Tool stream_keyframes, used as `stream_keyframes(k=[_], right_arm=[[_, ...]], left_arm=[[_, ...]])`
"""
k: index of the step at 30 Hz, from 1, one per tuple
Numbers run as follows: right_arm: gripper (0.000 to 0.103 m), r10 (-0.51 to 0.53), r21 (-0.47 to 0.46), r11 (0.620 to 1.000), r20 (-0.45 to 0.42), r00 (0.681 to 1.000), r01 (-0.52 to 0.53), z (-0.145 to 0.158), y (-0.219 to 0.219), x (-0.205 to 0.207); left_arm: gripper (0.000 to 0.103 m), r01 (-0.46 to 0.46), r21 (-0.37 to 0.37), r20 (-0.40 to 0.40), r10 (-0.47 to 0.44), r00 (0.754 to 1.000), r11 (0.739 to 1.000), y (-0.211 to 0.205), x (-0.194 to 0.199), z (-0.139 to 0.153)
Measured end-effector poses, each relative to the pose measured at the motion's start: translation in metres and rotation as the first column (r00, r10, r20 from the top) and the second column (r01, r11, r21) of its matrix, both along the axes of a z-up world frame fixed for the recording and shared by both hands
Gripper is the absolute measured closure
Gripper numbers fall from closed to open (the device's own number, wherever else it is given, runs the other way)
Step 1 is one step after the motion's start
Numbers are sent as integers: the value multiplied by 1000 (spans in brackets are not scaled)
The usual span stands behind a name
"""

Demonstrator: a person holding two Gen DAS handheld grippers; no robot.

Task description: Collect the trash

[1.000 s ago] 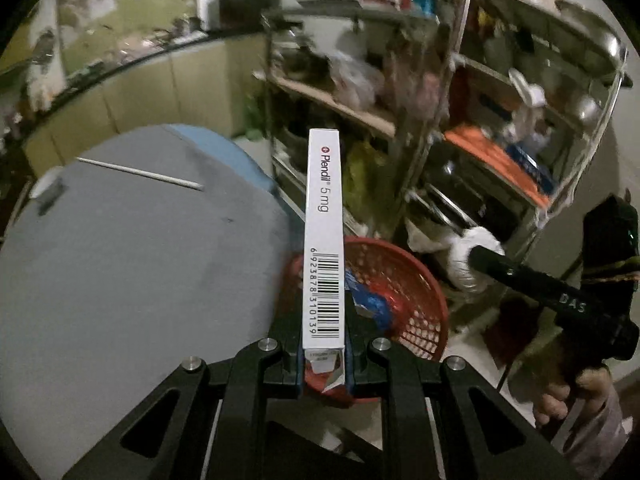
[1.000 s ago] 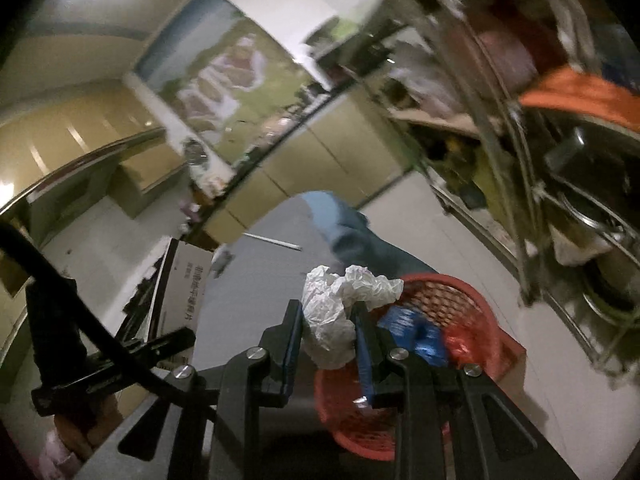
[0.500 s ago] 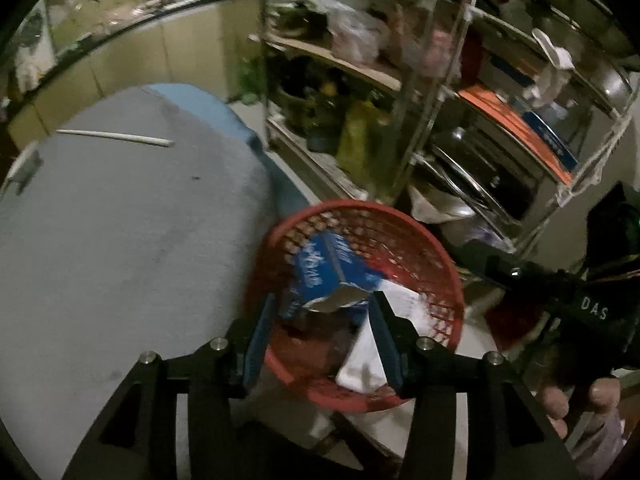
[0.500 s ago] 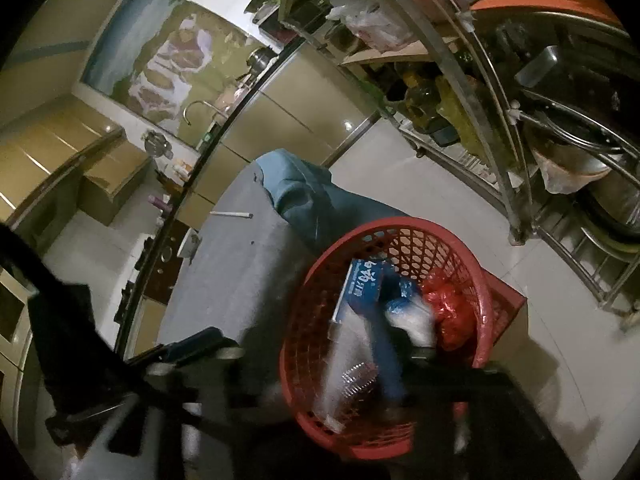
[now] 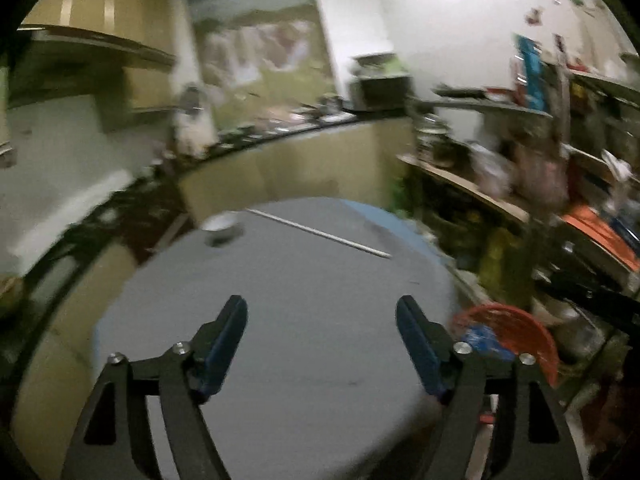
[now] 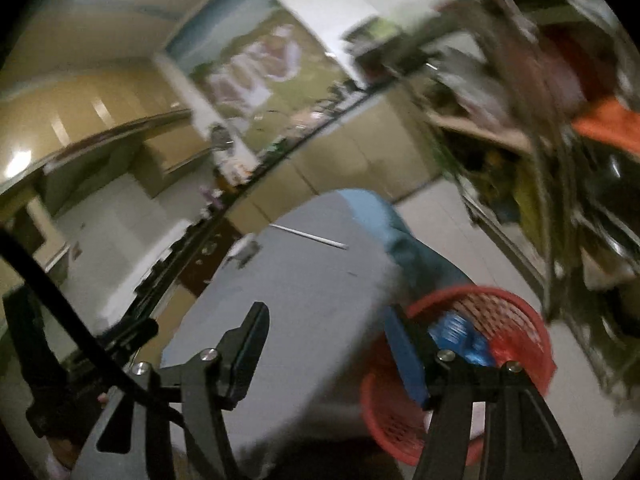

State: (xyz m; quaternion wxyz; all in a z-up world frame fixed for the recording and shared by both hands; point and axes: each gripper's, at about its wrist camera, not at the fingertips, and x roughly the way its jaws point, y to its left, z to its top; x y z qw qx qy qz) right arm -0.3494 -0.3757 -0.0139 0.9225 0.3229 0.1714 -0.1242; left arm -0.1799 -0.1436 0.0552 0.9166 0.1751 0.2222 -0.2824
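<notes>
Covering the table (image 5: 304, 288), grey cloth (kitchen cabinets (image 5: 304, 160) behind) bears a white stick (image 5: 320, 234).

I've got the red plastic basket (image 6: 516, 320) on the floor, upright, right at the edge of the grey table (image 5: 304, 320). Round, w/ lattice walls. Inside I see a blue printed packet (image 6: 460, 334) lying toward the table side, something red (image 6: 506, 346) beside it; too blurred to tell more. On the table a thin white stick (image 5: 320, 234) lies flat near the far edge, well apart from the basket.
</notes>
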Motion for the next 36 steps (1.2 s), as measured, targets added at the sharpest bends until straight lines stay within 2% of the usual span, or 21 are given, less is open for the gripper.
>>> stream_keyframes(k=[4, 9, 16, 22, 25, 36], right_arm=[[39, 88, -120, 989, 38, 995, -83, 40, 53, 23], [39, 176, -200, 967, 75, 981, -158, 72, 109, 44], [38, 270, -312, 917, 23, 963, -249, 94, 182, 77], [38, 359, -389, 858, -16, 933, -337, 103, 234, 88], [38, 364, -446, 829, -29, 931, -338, 107, 256, 90], [37, 299, -512, 806, -82, 951, -297, 108, 286, 89]], left_arm=[[15, -133, -32, 65, 135, 989, 991, 48, 6, 22], [15, -243, -72, 141, 251, 958, 967, 101, 1, 39], [12, -353, -129, 179, 372, 911, 927, 156, 0, 54], [12, -422, -154, 180, 446, 877, 893, 192, 1, 58], [12, -437, -159, 169, 461, 871, 885, 202, 2, 58], [12, -455, -181, 172, 483, 859, 872, 215, -8, 64]])
